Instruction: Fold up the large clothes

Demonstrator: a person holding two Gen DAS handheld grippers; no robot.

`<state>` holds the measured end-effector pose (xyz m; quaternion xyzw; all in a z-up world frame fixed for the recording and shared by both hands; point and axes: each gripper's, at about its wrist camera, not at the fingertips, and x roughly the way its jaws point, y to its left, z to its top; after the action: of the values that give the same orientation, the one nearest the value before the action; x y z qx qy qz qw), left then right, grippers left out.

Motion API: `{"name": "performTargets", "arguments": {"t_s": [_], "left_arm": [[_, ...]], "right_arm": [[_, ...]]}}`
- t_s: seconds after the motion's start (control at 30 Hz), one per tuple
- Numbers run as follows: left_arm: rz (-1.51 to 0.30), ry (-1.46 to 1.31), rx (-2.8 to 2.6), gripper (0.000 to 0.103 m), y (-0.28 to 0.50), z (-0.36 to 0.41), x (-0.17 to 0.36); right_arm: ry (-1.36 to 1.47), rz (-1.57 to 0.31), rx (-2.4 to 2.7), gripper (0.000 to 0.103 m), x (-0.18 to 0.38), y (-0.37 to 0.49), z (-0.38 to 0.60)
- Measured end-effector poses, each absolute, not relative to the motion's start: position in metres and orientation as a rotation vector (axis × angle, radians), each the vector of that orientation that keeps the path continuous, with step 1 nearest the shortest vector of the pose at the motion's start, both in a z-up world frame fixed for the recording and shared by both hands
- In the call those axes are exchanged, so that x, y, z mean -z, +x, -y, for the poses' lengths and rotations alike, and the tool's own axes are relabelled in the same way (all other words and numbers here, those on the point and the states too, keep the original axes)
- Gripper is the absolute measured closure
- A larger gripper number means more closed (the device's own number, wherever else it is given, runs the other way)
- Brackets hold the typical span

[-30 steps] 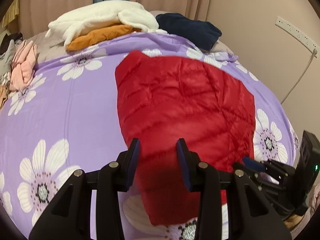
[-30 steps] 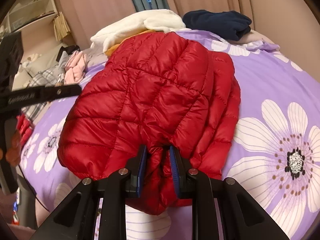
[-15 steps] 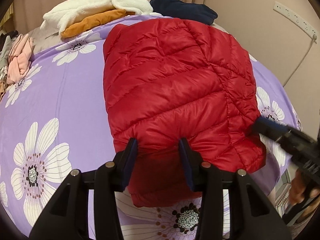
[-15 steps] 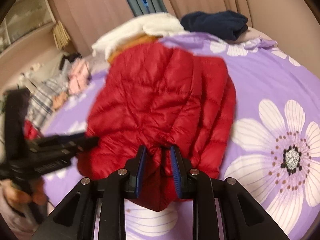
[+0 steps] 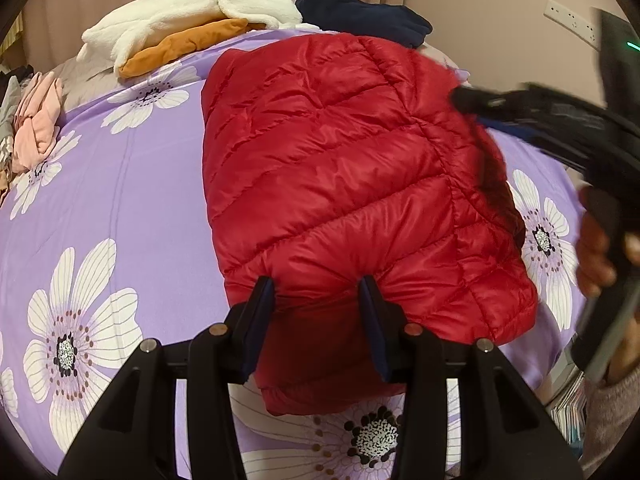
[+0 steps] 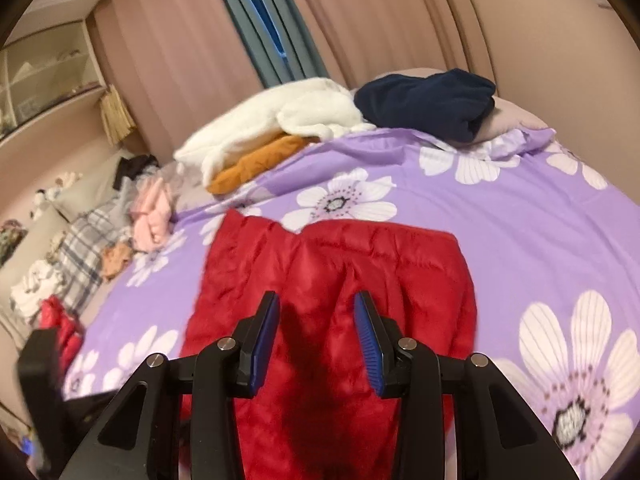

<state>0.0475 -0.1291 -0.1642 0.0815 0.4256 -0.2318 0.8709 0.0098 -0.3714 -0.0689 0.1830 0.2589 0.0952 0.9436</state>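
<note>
Jacket: red quilted down jacket (image 5: 344, 184), folded into a thick bundle, lies on the purple bedspread (image 5: 120, 200) with white flower print, towards the near edge of the bed. Quilt seams run diagonally across the top layer; a lower layer sticks out at the near end.

Left gripper (image 5: 318, 316): fingers stand partly apart over the near edge of the bundle. Puckers in the fabric gather at both pads, so the fold looks pinched between them; from this angle I cannot tell for sure whether the pads actually press on it.

Right gripper (image 6: 316, 336): jaws opening, blue pads clear of the fabric, nothing between them. The jacket lies on the bed below and ahead of it, released. Seen from the left wrist, this gripper is a motion-blurred dark shape (image 5: 560, 128) above the jacket's right side, with the person's hand (image 5: 600, 248) on its handle and a grey sleeve (image 5: 612, 412) below.

Surroundings: at the far end of the bed, a white fleece garment (image 5: 188, 12) on top of an orange garment (image 5: 184, 46); beside them a navy garment (image 5: 368, 16). Pink clothing (image 5: 38, 120) at the left edge. Right wrist view also shows a plaid garment (image 6: 84, 248) and further loose clothes along the left, pink curtains (image 6: 380, 20) behind. Wall socket strip (image 5: 572, 22) on the right wall.
</note>
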Motion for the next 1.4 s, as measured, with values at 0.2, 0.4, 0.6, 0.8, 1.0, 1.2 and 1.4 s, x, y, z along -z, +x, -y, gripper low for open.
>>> {"name": "performTargets", "arguments": {"t_s": [0.2, 0.4, 0.6, 0.8, 1.0, 1.2, 1.4], "left_arm": [[-0.875, 0.197, 0.510, 0.057, 0.047, 0.136, 0.165], [-0.877, 0.213, 0.515, 0.056, 0.049, 0.142, 0.166], [-0.890, 0.208, 0.507, 0.056, 0.049, 0.140, 0.165], [-0.892, 0.205, 0.498, 0.055, 0.048, 0.140, 0.165], [-0.890, 0.212, 0.489, 0.055, 0.046, 0.142, 0.165], [-0.888, 0.223, 0.488, 0.054, 0.044, 0.144, 0.167], [-0.888, 0.233, 0.494, 0.050, 0.043, 0.146, 0.169]], "right_arm": [[0.373, -0.666, -0.137, 0.065, 0.098, 0.041, 0.376], [0.420, -0.691, -0.128, 0.066, 0.111, 0.044, 0.385], [0.416, -0.606, -0.152, 0.066, 0.088, 0.012, 0.385], [0.341, -0.524, -0.221, 0.066, 0.071, -0.033, 0.373], [0.251, -0.501, -0.246, 0.066, 0.079, -0.058, 0.356], [0.202, -0.586, -0.215, 0.066, 0.105, -0.053, 0.350], [0.270, -0.638, -0.218, 0.066, 0.127, -0.050, 0.355]]}}
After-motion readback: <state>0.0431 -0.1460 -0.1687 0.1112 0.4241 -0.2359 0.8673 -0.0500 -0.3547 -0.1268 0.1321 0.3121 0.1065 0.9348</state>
